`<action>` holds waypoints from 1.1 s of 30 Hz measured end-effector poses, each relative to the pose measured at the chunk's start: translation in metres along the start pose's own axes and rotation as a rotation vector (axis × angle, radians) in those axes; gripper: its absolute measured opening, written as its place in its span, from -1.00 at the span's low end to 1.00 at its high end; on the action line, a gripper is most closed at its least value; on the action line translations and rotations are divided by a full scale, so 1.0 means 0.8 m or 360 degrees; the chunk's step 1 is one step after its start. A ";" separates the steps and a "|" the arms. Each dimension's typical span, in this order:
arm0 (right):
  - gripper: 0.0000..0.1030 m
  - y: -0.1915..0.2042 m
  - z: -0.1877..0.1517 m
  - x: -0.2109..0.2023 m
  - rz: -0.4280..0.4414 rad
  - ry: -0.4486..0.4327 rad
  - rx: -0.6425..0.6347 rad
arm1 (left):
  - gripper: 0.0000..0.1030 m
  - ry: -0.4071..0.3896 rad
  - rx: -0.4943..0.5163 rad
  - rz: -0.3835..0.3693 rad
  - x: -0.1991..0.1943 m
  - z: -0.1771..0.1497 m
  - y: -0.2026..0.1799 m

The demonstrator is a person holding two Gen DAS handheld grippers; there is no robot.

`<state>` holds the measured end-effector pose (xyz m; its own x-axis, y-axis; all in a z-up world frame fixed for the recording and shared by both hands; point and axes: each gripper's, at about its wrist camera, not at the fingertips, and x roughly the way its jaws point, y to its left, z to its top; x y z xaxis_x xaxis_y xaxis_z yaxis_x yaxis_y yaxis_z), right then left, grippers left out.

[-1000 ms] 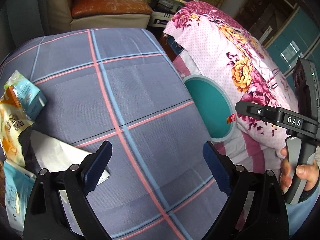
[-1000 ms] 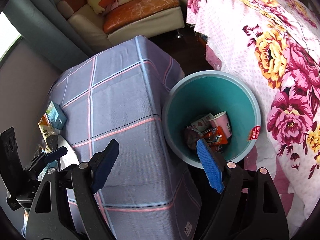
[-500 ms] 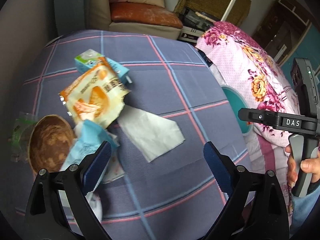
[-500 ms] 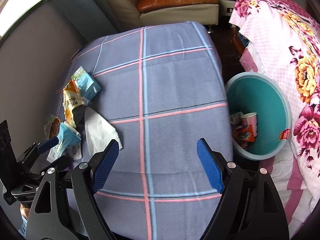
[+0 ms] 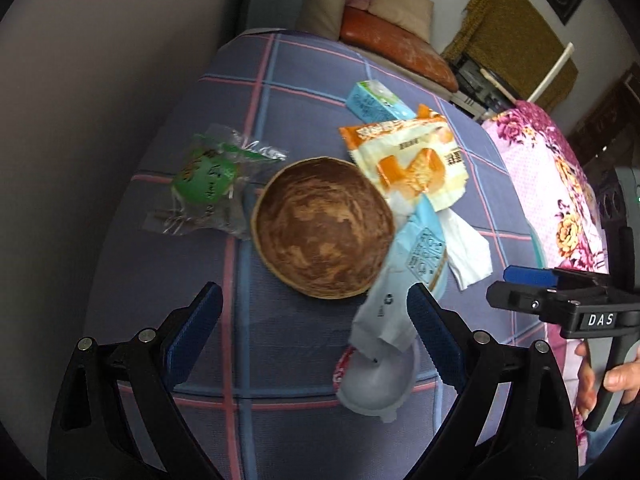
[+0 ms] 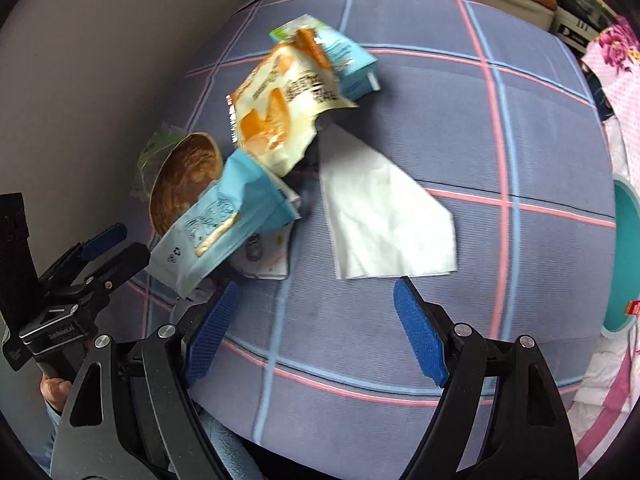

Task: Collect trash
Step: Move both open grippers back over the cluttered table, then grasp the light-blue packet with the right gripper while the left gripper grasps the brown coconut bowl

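Trash lies on the checked tablecloth (image 5: pixel 288 92): a brown bowl (image 5: pixel 322 228), a clear wrapper with a green ball (image 5: pixel 206 184), an orange-and-white snack bag (image 5: pixel 412 160), a blue carton (image 5: pixel 372 100), a pale blue wrapper (image 5: pixel 404 280), a white tissue (image 5: pixel 466 248) and a grey plastic cup (image 5: pixel 378 384). My left gripper (image 5: pixel 314 330) is open and empty, just in front of the bowl. My right gripper (image 6: pixel 316 320) is open and empty, in front of the tissue (image 6: pixel 380 216). The snack bag (image 6: pixel 280 104), blue wrapper (image 6: pixel 224 220) and bowl (image 6: pixel 186 176) show to its left.
The teal trash bin (image 6: pixel 626 264) stands off the table's right edge, beside a pink flowered bedspread (image 5: pixel 556 168). A wall runs along the table's left side. A sofa with cushions (image 5: pixel 384 28) stands beyond the far end.
Both grippers have swung left, away from the bin and over the pile of trash. The bowl and wrappers now fill the left wrist view. Both stay open.
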<state>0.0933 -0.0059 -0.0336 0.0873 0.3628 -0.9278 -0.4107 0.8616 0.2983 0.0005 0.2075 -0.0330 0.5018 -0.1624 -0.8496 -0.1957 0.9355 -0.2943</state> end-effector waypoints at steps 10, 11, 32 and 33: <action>0.38 0.048 0.019 0.048 0.0166 0.0056 0.0062 | 0.82 0.0023 -0.0098 0.0024 0.009 0.003 0.045; 0.17 0.050 0.021 0.053 0.0180 0.0065 0.0066 | 0.82 0.0024 -0.0102 0.0023 0.010 0.004 0.047; -0.80 -0.013 0.001 -0.018 0.0041 -0.0153 0.0041 | 0.23 -0.0005 -0.0095 -0.0012 0.059 0.029 0.009; -0.79 -0.020 0.000 -0.022 0.0018 -0.0162 0.0056 | 0.13 -0.0005 -0.0093 -0.0017 0.059 0.029 0.006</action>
<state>0.0981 -0.0263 -0.0225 0.1751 0.4052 -0.8973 -0.3802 0.8685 0.3180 0.0428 0.2113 -0.0646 0.5067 -0.1710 -0.8450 -0.2394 0.9137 -0.3285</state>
